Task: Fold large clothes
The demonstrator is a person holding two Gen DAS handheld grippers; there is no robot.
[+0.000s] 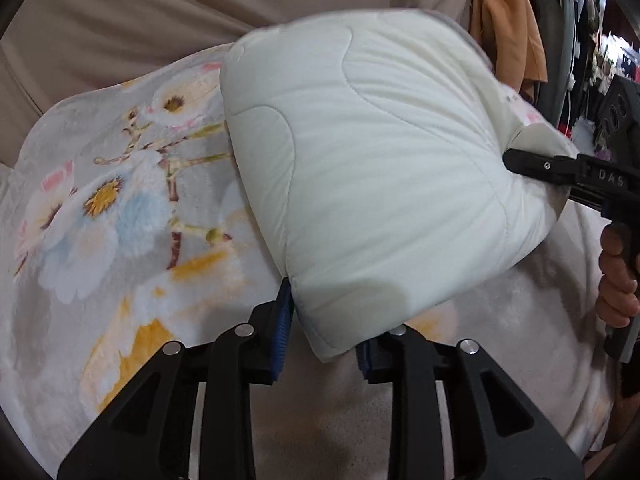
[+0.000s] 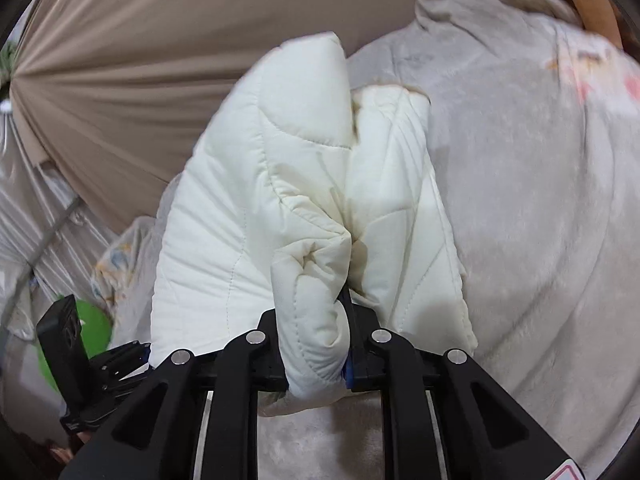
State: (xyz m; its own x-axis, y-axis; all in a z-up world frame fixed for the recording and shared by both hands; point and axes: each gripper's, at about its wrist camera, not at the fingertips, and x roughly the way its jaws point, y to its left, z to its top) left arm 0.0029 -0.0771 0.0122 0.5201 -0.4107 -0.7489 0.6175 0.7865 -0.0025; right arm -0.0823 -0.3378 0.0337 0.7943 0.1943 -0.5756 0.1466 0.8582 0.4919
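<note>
1. You have the cream quilted piece (image 1: pixel 384 168) lifted by two corners — it hangs between your hands above the floral fleece blanket (image 1: pixel 104 216), which lies spread underneath with its flowers on the left and its pale plain part on the right.

2. The left gripper (image 1: pixel 324 332) pinches the near bottom corner. Its jaws are narrow; one blue pad (image 1: pixel 282 320) shows bare on the left of the fabric, the other is mostly hidden behind the padded edge. I judge the corner is clamped, since the fabric sits taut from there.

3. The right gripper (image 2: pixel 320 360) bites a bunched corner. Its jaws are drawn close on a thick roll of quilting, which bulges out below them. From the left wrist view the same tool comes in from the right, its black tip sunk into the far right corner.

4. Why held this way, as I read it: two corners of one edge, one in each hand, give you a straight line to carry over — the usual start of a fold. The middle bellies out, so the piece is not under full tension.

5. Beige sheeting hangs behind on the far side. Hanging garments (image 1: pixel 508 32) show far right, well apart from the work.

6. Watch the right corner — the bunching there may lay down crooked.
</note>
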